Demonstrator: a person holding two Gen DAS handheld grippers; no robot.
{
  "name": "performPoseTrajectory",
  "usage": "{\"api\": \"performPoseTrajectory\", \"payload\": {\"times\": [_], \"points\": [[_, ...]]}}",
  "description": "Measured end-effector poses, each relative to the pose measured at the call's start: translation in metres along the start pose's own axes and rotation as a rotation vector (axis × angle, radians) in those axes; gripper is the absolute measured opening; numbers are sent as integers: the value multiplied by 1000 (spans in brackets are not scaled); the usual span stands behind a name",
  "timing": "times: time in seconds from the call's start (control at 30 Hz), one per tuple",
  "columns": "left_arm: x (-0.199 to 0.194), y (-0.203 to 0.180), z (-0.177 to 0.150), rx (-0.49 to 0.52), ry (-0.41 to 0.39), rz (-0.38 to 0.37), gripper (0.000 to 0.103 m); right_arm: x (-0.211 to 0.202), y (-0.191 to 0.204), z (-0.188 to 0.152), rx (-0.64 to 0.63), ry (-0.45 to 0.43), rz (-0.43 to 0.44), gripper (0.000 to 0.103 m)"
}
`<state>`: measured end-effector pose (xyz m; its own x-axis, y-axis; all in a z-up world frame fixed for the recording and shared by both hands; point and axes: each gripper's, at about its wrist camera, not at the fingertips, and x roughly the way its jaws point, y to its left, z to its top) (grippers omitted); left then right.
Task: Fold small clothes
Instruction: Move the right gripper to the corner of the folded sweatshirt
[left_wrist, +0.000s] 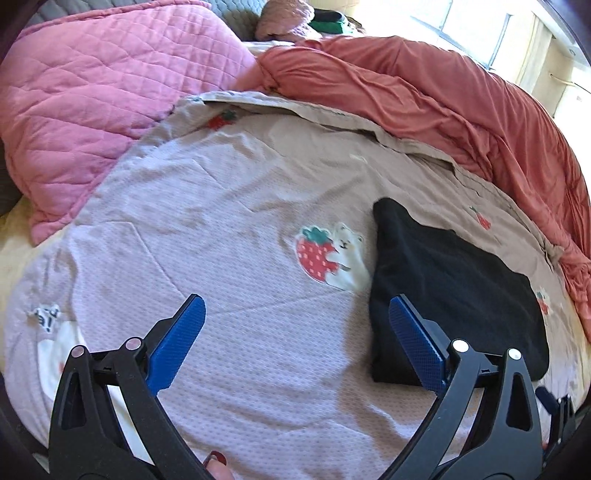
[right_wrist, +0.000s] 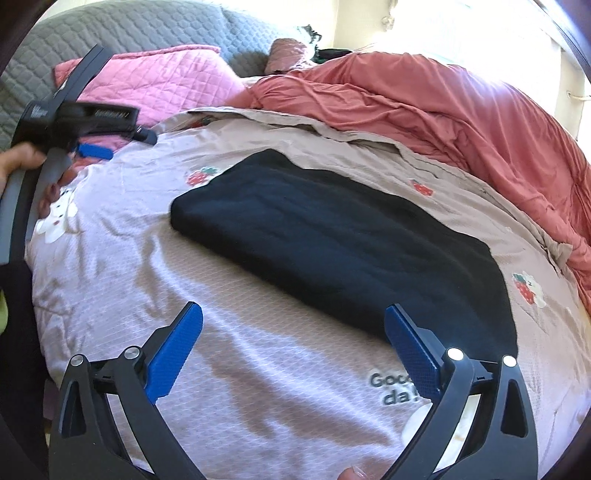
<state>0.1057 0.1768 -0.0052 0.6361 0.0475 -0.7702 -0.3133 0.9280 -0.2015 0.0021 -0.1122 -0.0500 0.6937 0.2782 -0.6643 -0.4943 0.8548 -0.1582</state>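
Bed: a mauve-beige bedspread covers it, printed with strawberry-and-bear motifs and dark lettering near the front edge.
Bedding behind: a rumpled coral duvet lies along the far right side of the bed; a pink quilted blanket is heaped at the far left, with a grey quilted headboard beyond it.
Garment: a black garment lies flat on the bedspread, folded into a rough rectangle — in the left wrist view it sits to the right of the large strawberry motif.
Right tongs: released, blue-padded fingers spread wide just above the bedspread, the right finger at the near edge of the black garment; nothing between them.
Left tongs: also released and empty — the right finger overlaps the garment's near-left corner. From the right wrist view, this tool is seen at the far left, held in a hand.
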Motion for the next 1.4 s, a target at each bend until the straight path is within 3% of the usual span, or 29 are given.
{"api": "performPoseTrajectory", "payload": {"times": [0.33,0.53,0.73,0.87,1.23,1.4], "points": [[-3,18,7,-11,-9,12,94,9,49,16,-108,21,10,98],[4,31,9,-31,7,20,94,26,60,34,-93,45,-5,98],[16,42,7,-64,39,14,94,63,65,47,-148,105,-119,98],[22,44,5,-77,54,3,94,84,65,51,-187,130,-146,98],[37,44,3,-124,92,-58,94,116,90,54,-357,94,-192,97],[45,42,3,-129,108,-57,94,121,102,57,-429,48,-209,86]]}}
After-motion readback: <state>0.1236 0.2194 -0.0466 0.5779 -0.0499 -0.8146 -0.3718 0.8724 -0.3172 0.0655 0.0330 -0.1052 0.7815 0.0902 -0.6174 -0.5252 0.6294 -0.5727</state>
